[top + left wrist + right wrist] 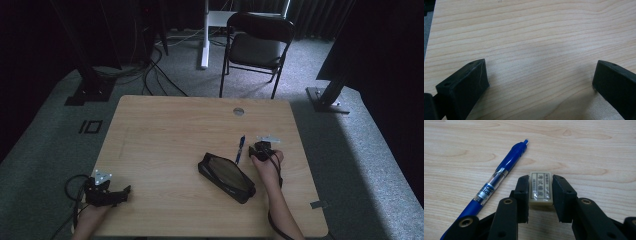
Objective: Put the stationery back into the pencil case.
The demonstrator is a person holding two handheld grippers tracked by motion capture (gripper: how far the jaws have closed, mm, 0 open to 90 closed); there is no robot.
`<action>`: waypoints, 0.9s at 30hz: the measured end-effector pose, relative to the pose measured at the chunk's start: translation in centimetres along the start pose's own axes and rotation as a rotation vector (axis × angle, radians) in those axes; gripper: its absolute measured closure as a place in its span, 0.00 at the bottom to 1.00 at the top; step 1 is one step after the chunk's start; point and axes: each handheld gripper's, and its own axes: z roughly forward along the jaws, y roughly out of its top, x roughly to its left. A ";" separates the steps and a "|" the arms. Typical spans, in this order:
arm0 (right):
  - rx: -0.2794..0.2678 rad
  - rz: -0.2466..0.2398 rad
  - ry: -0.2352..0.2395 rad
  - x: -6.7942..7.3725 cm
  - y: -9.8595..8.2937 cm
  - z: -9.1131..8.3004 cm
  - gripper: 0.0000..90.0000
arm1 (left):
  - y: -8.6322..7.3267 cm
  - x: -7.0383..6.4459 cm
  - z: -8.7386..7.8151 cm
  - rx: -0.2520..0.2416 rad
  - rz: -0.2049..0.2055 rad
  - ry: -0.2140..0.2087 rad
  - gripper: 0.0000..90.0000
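My right gripper (540, 192) is shut on a small cream eraser (540, 188) with a printed label, held just over the wooden table (586, 150). A blue pen (496, 180) lies to its left, tip pointing away. From above, the right gripper (262, 150) sits at the table's right of centre, beside the blue pen (240, 149). A black pencil case (226, 177) lies open just left of the right hand. My left gripper (540, 82) stands open over bare wood, nothing between its jaws. In the high view the left gripper (107, 194) rests near the front left corner.
A round grey grommet (238, 111) sits in the table's far edge. A black folding chair (256, 47) stands beyond the table, with cables and stand feet on the carpet (60, 130). A small grey tab (318, 204) lies near the table's front right corner.
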 end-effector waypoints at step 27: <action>-0.060 -0.016 0.047 -1.9 2.0 -4.1 0.76 | 0.0 0.0 0.0 0.000 0.000 0.000 0.00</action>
